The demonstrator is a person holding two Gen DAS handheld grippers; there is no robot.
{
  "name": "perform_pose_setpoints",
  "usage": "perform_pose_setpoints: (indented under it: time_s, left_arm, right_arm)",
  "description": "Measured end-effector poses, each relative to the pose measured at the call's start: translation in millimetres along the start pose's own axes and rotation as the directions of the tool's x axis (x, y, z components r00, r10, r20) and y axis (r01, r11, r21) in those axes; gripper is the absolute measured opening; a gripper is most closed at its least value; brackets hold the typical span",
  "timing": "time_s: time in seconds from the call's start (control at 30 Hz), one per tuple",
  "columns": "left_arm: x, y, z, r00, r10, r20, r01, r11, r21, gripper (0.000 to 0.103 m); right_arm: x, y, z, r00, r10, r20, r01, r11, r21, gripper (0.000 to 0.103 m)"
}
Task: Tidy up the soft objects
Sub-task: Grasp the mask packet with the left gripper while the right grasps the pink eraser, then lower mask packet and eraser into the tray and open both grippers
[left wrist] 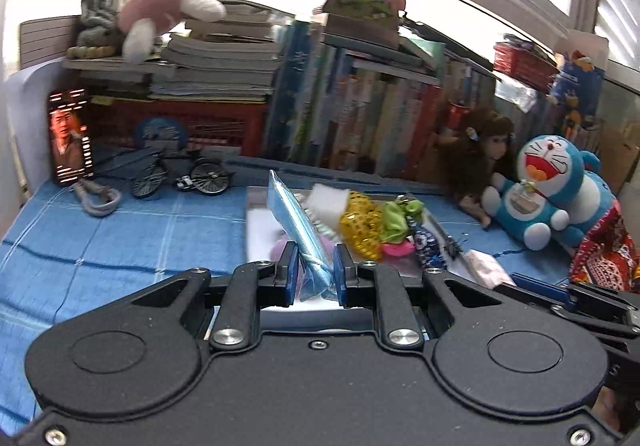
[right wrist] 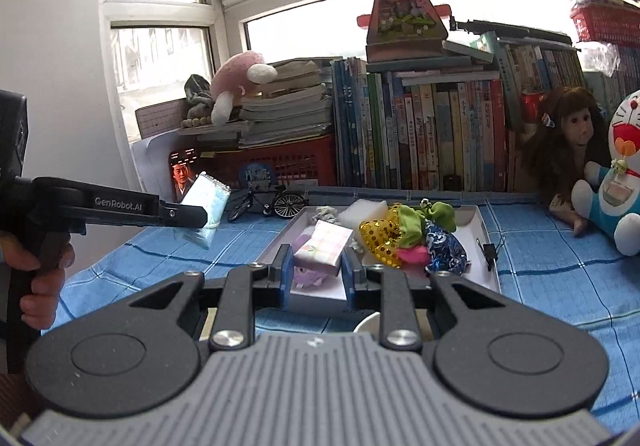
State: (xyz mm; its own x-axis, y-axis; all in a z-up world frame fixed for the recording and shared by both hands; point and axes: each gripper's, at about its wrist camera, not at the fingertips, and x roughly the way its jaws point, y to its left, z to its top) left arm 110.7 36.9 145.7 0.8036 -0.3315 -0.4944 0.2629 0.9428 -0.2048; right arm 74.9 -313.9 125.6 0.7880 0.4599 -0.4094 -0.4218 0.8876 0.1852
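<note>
Your left gripper (left wrist: 314,276) is clamped on a light blue packet (left wrist: 298,230), lifted clear of the blue checked cloth (left wrist: 120,238), left of the white tray (right wrist: 486,242). Your right gripper (right wrist: 316,274) pinches a pink plaid tissue pack (right wrist: 324,248) above the tray, beside yellow, green and patterned soft pieces (right wrist: 404,236).

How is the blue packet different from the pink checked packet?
The blue packet is plain light blue, thin and flat; the pink checked packet is plaid, pastel and thicker. The left gripper pinches the blue one; the right gripper holds the checked one. Both are lifted.
</note>
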Motion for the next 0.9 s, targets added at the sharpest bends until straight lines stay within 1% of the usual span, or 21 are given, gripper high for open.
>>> perform_pose_setpoints:
  time_s: [0.1,0.2,0.27,0.33,0.43,0.47,0.6,0.7,0.73,0.77,0.9]
  left_arm:
    - [12.7,-9.3,14.6,0.999,-0.02,-0.031,0.02,1.0,0.002,0.017]
    - [30.3,-17.9,26.6,0.996,-0.044,-0.08,0.044,0.999,0.006,0.017]
    - [43.9,-21.7,32.1,0.99,-0.062,-0.124,0.062,0.998,-0.009,0.017]
    - [58.2,-24.8,35.0,0.981,-0.082,-0.176,0.078,0.997,-0.029,0.017]
    - [81.7,-26.7,38.1,0.959,-0.112,-0.261,0.098,0.993,-0.063,0.017]
    - [90.1,-26.1,38.6,0.949,-0.123,-0.292,0.103,0.991,-0.083,0.017]
    - [117.9,-26.9,37.9,0.917,-0.161,-0.366,0.123,0.984,-0.126,0.017]
    - [141.0,-29.6,36.3,0.885,-0.19,-0.426,0.139,0.979,-0.149,0.017]
    - [148.3,-30.6,36.2,0.878,-0.19,-0.44,0.139,0.979,-0.147,0.017]
    - [155.5,-31.1,36.1,0.875,-0.182,-0.449,0.13,0.981,-0.143,0.017]
    - [178.8,-34.6,35.9,0.862,-0.174,-0.477,0.123,0.983,-0.135,0.017]
  right_arm:
    - [10.4,-13.9,13.4,0.999,0.006,-0.037,-0.006,1.0,0.025,0.03]
    - [22.0,-28.5,25.2,0.997,0.003,-0.083,0.001,0.999,0.046,0.03]
    - [29.5,-38.6,31.5,0.993,0.001,-0.114,0.005,0.998,0.056,0.03]
    - [38.9,-49.9,36.9,0.988,0.009,-0.157,0.004,0.997,0.082,0.03]
    - [54.2,-66.2,42.0,0.975,0.028,-0.22,0.0,0.992,0.126,0.03]
    - [60.9,-71.6,43.2,0.969,0.038,-0.246,-0.003,0.99,0.141,0.03]
    - [83.1,-80.7,42.7,0.945,0.06,-0.322,-0.009,0.987,0.158,0.03]
    - [101.3,-82.7,40.0,0.926,0.061,-0.373,-0.006,0.989,0.146,0.03]
    - [107.6,-82.6,38.7,0.92,0.06,-0.387,-0.008,0.991,0.134,0.031]
    - [113.3,-83.2,37.3,0.915,0.056,-0.4,-0.005,0.992,0.127,0.031]
    - [136.9,-87.7,29.8,0.882,0.04,-0.469,0.018,0.993,0.119,0.031]
